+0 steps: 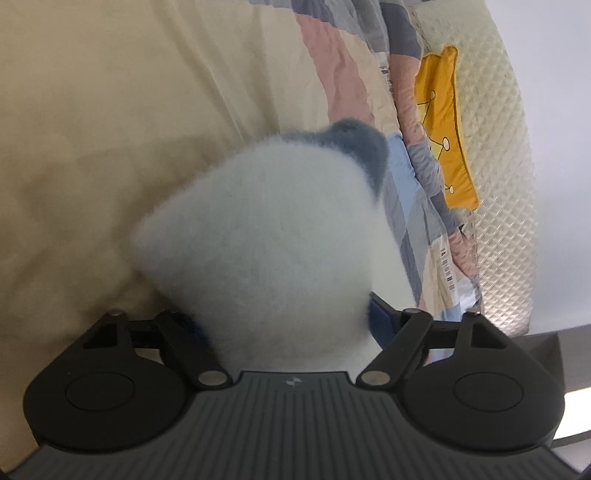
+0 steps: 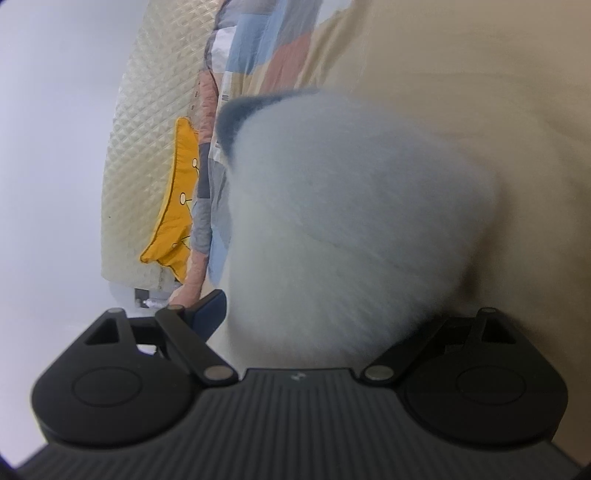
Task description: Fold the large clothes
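A fluffy white garment (image 1: 258, 236) with a grey-blue edge (image 1: 107, 0) bunched at its top fills the middle of the left wrist view. It bulges between the jaws of my left gripper (image 1: 284, 314), which is shut on it. Only the right blue pad (image 1: 380, 317) shows, pressed against the fabric; the left one is buried. In the right wrist view the same white garment (image 2: 351, 221) sits between the jaws of my right gripper (image 2: 314, 314). Its left blue pad (image 2: 210, 310) lies against the fabric and the right one is hidden.
Under the garment lies a cream bedsheet (image 1: 92, 129), also the cream bedsheet (image 2: 498, 74). A patchwork quilt (image 1: 332, 66) and a yellow pillow (image 1: 443, 129) lie against the quilted headboard (image 1: 495, 147). In the right wrist view, the yellow pillow (image 2: 177, 206) is at the left.
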The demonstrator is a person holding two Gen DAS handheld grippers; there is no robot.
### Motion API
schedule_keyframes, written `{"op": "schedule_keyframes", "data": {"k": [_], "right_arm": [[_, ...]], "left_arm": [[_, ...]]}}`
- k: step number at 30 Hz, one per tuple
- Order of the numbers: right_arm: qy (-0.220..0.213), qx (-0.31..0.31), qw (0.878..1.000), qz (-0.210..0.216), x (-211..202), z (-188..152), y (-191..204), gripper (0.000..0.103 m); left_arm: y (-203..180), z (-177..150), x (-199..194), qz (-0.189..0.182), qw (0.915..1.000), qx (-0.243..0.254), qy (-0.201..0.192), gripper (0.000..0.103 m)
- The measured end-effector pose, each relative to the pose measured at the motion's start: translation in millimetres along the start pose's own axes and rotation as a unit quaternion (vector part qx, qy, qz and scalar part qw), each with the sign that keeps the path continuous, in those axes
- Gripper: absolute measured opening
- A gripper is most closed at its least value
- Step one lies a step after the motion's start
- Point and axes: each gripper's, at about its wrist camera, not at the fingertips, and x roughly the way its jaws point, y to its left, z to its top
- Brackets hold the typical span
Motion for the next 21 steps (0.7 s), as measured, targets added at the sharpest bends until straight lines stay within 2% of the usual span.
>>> {"op": "schedule_keyframes", "data": {"k": [5, 8, 11, 14, 18, 21], "right_arm": [[-0.005, -0.042, 0.999, 0.002, 3, 1, 8, 0.055], [-0.004, -0.083, 0.996, 0.020, -1, 3, 16, 0.046], [-0.003, -0.109, 0.993, 0.038, -8, 4, 20, 0.043], [-0.014, -0.121, 0.991, 0.051, -21, 1, 27, 0.041], [-0.037, -0.183, 0.980, 0.067, -44, -3, 51, 0.041], [-0.053, -0.190, 0.976, 0.091, -62, 4, 61, 0.041]], "left_arm": [[-7, 0, -5, -0.004, 0.9989, 0.042, -0.021, 0.052], [-16, -4, -10, -0.008, 0.9949, 0.092, -0.041, 0.043], [-20, -6, -19, -0.024, 0.9936, 0.100, -0.048, 0.040], [-28, -9, -33, -0.056, 0.9880, 0.128, -0.065, 0.039], [-33, -9, -46, -0.117, 0.9827, 0.132, -0.057, 0.039], [-43, -12, -49, -0.144, 0.9791, 0.137, -0.044, 0.039]]}}
